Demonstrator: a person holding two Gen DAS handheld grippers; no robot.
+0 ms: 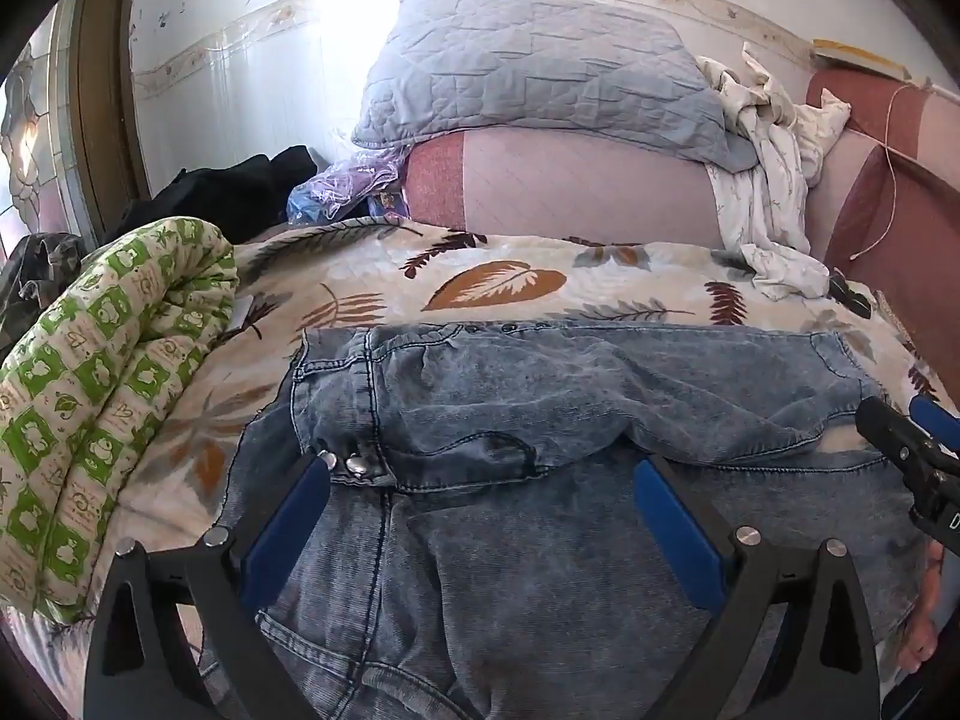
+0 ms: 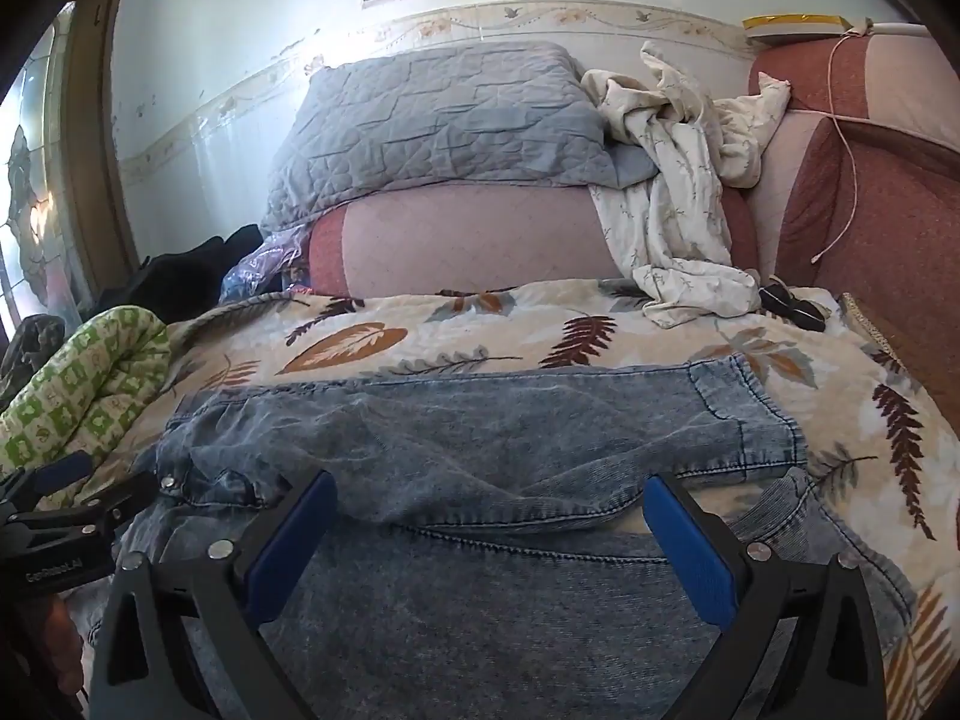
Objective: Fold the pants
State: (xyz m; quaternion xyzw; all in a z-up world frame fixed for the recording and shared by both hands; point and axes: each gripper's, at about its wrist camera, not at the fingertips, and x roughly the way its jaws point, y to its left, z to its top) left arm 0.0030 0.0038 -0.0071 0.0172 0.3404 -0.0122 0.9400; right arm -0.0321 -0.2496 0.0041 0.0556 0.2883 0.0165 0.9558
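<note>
Washed-blue jeans point(image 1: 540, 396) lie folded across the leaf-print bedspread point(image 1: 498, 282), waistband and metal buttons point(image 1: 354, 465) at the left. My left gripper point(image 1: 480, 468) hovers open just above the denim near the buttons, blue pads wide apart with nothing between them. In the right wrist view the same jeans point(image 2: 480, 438) show a hemmed leg end point(image 2: 750, 414) on the right. My right gripper point(image 2: 489, 489) is open over the fold edge, holding nothing. Each gripper peeks into the other's view: the right gripper point(image 1: 918, 450) at the right edge, the left gripper point(image 2: 66, 516) at the left edge.
A green-patterned rolled quilt point(image 1: 108, 372) lies at the left. A grey quilted pillow point(image 1: 540, 66) rests on a pink cushion point(image 1: 588, 186) by the wall, with crumpled white cloth point(image 1: 774, 180) beside it. Dark clothes point(image 1: 240, 186) and a plastic bag point(image 1: 342, 186) sit at back left.
</note>
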